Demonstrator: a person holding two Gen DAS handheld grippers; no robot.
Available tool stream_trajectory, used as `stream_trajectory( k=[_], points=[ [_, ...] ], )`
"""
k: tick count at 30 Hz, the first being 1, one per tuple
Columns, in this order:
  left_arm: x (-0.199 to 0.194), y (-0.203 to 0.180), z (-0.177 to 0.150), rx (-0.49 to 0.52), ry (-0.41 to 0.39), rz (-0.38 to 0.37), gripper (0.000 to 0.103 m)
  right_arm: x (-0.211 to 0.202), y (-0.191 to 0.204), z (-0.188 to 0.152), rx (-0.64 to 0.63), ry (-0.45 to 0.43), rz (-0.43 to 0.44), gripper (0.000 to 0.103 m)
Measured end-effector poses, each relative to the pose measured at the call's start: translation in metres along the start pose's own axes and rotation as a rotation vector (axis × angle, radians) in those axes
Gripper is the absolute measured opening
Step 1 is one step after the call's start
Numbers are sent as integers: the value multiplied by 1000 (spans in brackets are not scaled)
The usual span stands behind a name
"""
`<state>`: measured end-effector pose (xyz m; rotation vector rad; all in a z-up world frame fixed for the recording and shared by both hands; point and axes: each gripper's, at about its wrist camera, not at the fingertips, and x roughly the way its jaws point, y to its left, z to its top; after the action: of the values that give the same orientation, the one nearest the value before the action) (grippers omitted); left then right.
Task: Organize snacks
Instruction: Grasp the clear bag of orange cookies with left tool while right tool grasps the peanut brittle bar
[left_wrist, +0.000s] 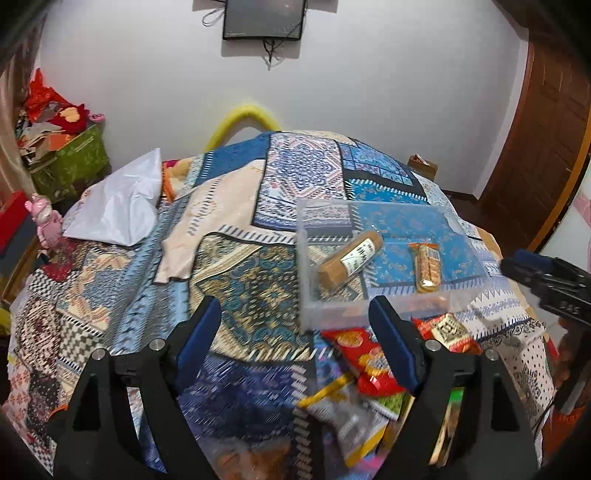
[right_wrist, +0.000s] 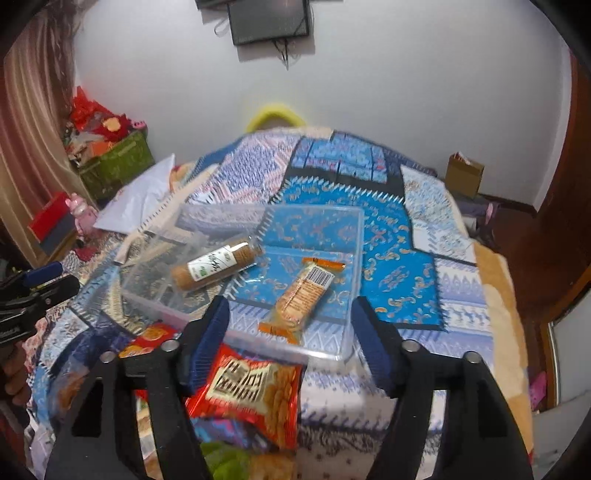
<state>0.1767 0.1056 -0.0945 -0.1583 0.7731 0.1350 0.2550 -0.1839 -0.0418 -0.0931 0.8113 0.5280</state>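
Note:
A clear plastic bin (left_wrist: 306, 280) (right_wrist: 354, 258) lies on the patterned bedspread. Inside it are a tube of brown biscuits (left_wrist: 349, 264) (right_wrist: 218, 267) and an orange-ended cracker pack (left_wrist: 428, 267) (right_wrist: 301, 297). A pile of loose snack bags lies in front of the bin, with a red bag (right_wrist: 251, 391) (left_wrist: 364, 362) on top. My left gripper (left_wrist: 295, 343) is open and empty, above the spread left of the pile. My right gripper (right_wrist: 290, 336) is open and empty, over the bin's near edge and the red bag.
A white plastic bag (left_wrist: 118, 210) lies at the bed's far left. A pink toy (left_wrist: 46, 221) and a green box (left_wrist: 74, 162) of clutter stand beyond the left edge. A cardboard box (right_wrist: 463, 177) sits at the far right. A wooden door (left_wrist: 546, 147) is on the right.

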Motion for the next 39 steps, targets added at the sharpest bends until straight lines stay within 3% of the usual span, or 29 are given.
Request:
stream_trajectory(
  k=[11,21,29,33,34,36,38,39],
  points=[
    [-23,21,-60,-12,86,45,84,-36,-4,-44,24,0,-33,69],
    [-4,26,-121,-41,216,54,84,-24,-15,-95,100,112,-27,69],
    [9,32,-146,-97,254,56,84,-12,-5,-120,107,174,14,69],
    [19,32,-156,-114,277,39,70,-5,-3,-125,103,184,12,68],
    [20,33,-157,-126,276,29,69,-4,-3,-125,105,183,15,67],
    [18,33,-158,-139,260,8,62,-2,-3,-126,105,185,36,46],
    [16,30,-157,-126,247,10,57,-1,-3,-126,105,186,58,35],
    [16,29,-155,-119,243,14,54,-2,-2,-127,102,181,54,34]
  ],
)
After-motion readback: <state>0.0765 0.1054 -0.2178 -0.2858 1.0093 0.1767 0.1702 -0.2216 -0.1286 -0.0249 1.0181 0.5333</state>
